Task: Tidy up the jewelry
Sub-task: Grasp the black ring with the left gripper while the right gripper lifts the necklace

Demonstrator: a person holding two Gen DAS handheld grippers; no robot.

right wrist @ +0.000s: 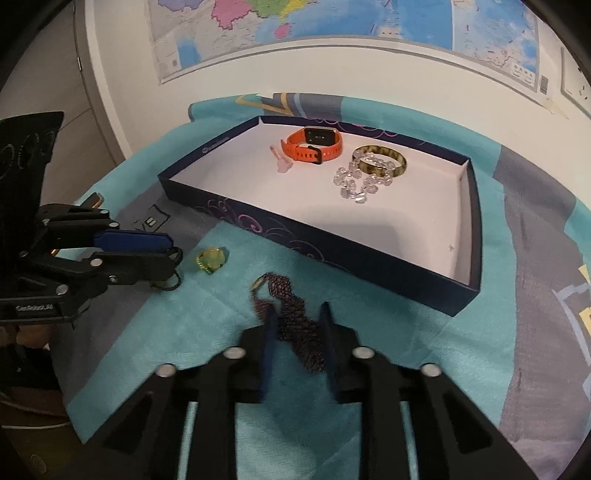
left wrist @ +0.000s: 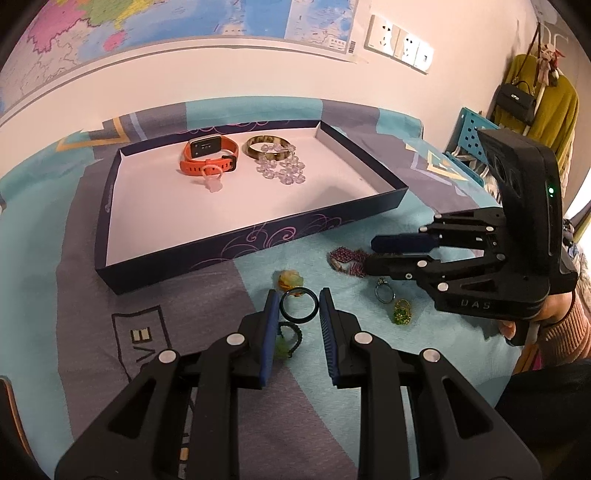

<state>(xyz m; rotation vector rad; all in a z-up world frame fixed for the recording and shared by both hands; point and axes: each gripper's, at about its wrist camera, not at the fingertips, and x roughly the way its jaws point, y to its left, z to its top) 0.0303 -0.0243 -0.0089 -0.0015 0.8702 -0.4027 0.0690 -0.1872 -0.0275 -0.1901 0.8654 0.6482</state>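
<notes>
A wall map (left wrist: 177,33) hangs behind a worktop (left wrist: 424,369) spread with a teal and grey patterned cloth, and a shallow dark box lid (left wrist: 236,243) with a white inside sits toward its far edge. Inside the lid, near the far wall, lie an orange watch (left wrist: 208,155), a pale pink ring (left wrist: 212,177), a mottled bangle (left wrist: 266,146) and a clear bead bracelet (left wrist: 282,171) resting partly on the bangle. On the cloth in front of the lid's near wall, the left gripper (left wrist: 298,306) pinches a black ring (left wrist: 299,300) between its blue pads, lifted off the cloth; a dark cord ring with a green stone (left wrist: 288,339) lies beneath it and a yellow-orange trinket (left wrist: 290,280) just beyond. Toward the right edge, the right gripper (right wrist: 297,325) has its jaws slightly apart astride a purple beaded bracelet (right wrist: 291,314), which lies on the cloth between the fingers; whether the pads touch it I cannot tell. Near that gripper lie a silver ring (left wrist: 385,291) and a gold-green ring (left wrist: 402,312).
</notes>
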